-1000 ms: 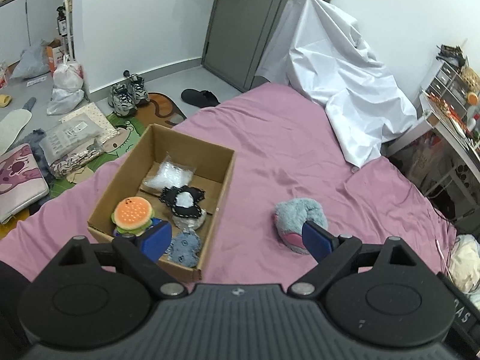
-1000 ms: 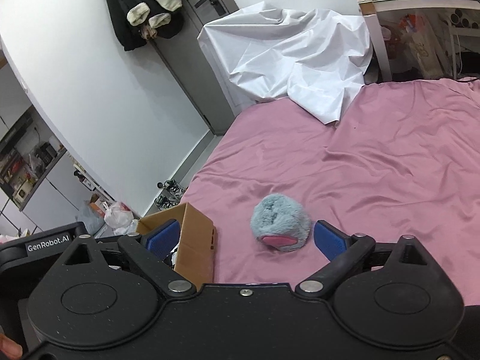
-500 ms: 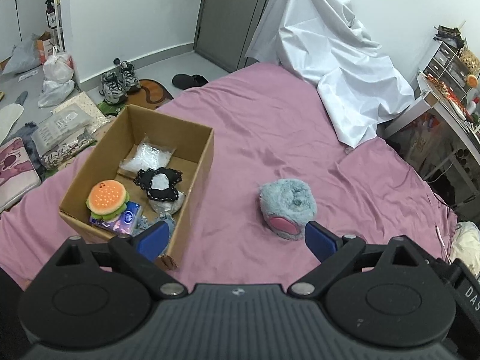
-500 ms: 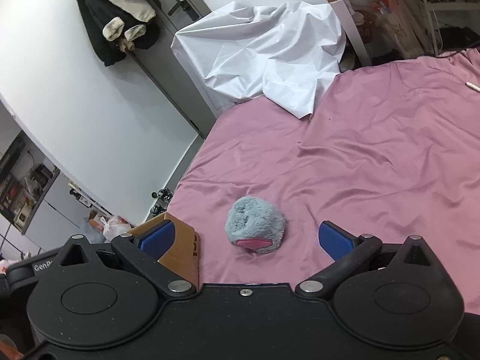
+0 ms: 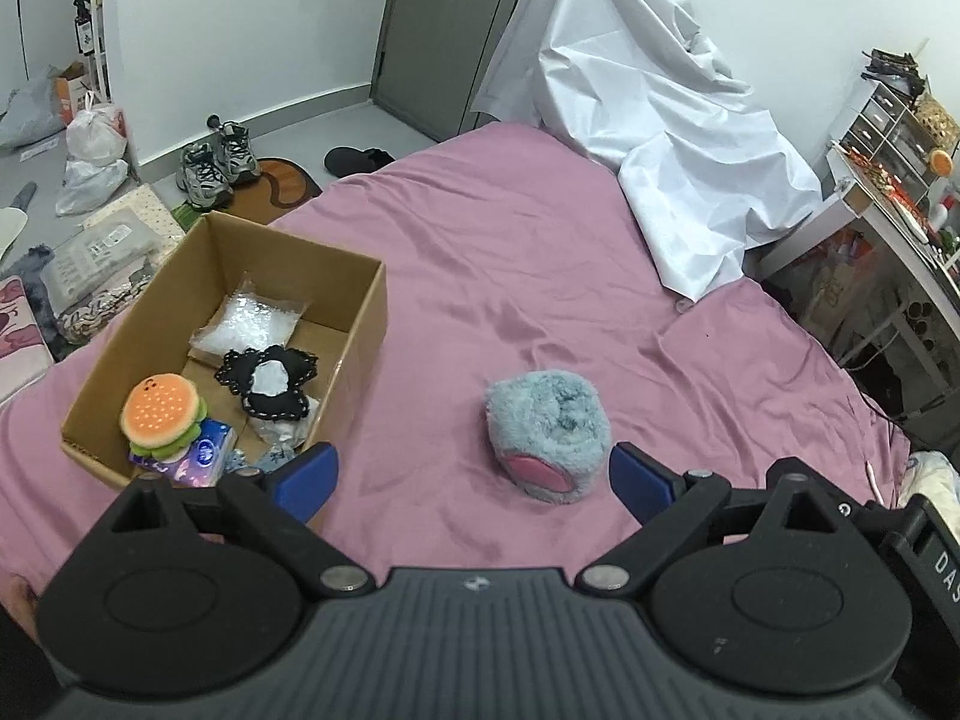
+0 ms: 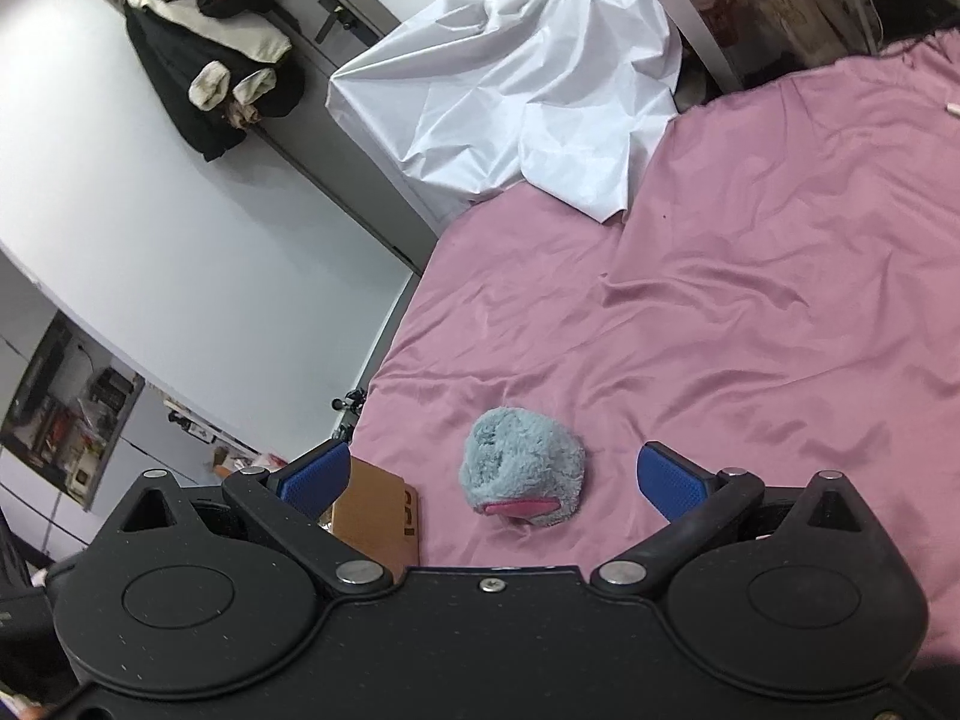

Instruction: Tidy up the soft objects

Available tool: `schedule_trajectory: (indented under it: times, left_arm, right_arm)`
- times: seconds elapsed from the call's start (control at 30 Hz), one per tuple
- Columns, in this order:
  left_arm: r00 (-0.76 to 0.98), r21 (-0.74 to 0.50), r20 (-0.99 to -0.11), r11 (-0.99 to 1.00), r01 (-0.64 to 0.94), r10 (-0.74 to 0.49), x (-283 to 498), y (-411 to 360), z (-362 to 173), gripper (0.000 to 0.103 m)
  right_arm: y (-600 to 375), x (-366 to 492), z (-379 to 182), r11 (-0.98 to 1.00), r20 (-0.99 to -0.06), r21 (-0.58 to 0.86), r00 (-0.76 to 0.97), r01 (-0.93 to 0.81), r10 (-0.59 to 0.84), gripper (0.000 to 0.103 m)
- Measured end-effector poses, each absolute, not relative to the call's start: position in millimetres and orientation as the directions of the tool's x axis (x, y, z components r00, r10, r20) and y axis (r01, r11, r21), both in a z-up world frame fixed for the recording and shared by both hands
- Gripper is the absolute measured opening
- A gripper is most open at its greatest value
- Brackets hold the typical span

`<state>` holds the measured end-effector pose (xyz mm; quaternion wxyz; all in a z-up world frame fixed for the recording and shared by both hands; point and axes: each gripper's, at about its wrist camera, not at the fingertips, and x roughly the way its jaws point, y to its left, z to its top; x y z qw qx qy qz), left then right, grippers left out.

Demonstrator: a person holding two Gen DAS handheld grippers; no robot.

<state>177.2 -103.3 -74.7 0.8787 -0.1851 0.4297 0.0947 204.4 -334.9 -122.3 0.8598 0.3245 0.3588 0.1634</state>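
A fluffy grey-blue plush (image 5: 546,426) with a pink patch lies on the pink bedsheet (image 5: 510,252); it also shows in the right wrist view (image 6: 521,468). A cardboard box (image 5: 354,330) to its left holds a burger plush (image 5: 161,414), a black-and-white soft toy (image 5: 270,381), a clear bag (image 5: 252,321) and a tissue pack (image 5: 207,450). My left gripper (image 5: 474,477) is open and empty, above the bed near the plush. My right gripper (image 6: 492,480) is open and empty, the plush lying just beyond its jaws. The box corner (image 6: 378,510) shows by the right gripper's left finger.
A crumpled white sheet (image 5: 648,120) covers the far end of the bed. Shoes (image 5: 216,165), bags and packets lie on the floor left of the bed. A cluttered desk (image 5: 894,204) stands at the right. Clothes (image 6: 204,60) hang on a door.
Both grippers have pulled back and shifted; in the left view the box slid left and the plush moved toward centre. In the right view the plush now sits between the open jaws.
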Motion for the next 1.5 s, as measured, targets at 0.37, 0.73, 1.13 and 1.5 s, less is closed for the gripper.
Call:
schedule_trajectory:
  times: [0.37,0.73,1.13,1.5]
  left_arm:
    - [0.623,-0.323,-0.782,0.877,-0.356,-0.035,206,-103,-99,0.094]
    - [0.592,-0.38,-0.802,0.833,-0.401,-0.081,238,-102,-137,0.066]
    - [0.546,-0.415,-0.828,0.797,-0.438,-0.131,263,-103,-171,0.03]
    - [0.526,-0.402,-0.844,0.778,-0.483,-0.109,278,-103,-190,0.029]
  right_arm:
    - [-326,245,-149,0.744,-0.569,0.668,0.651,0.01,0.502,0.102]
    - [-320,275,-188,0.679,-0.601,0.73,0.545,0.076,0.585,0.069]
    - [-303,297,-206,0.663,-0.612,0.745,0.473,0.077,0.634,0.048]
    - [-298,309,-220,0.66,-0.625,0.746,0.436,0.09,0.647,0.049]
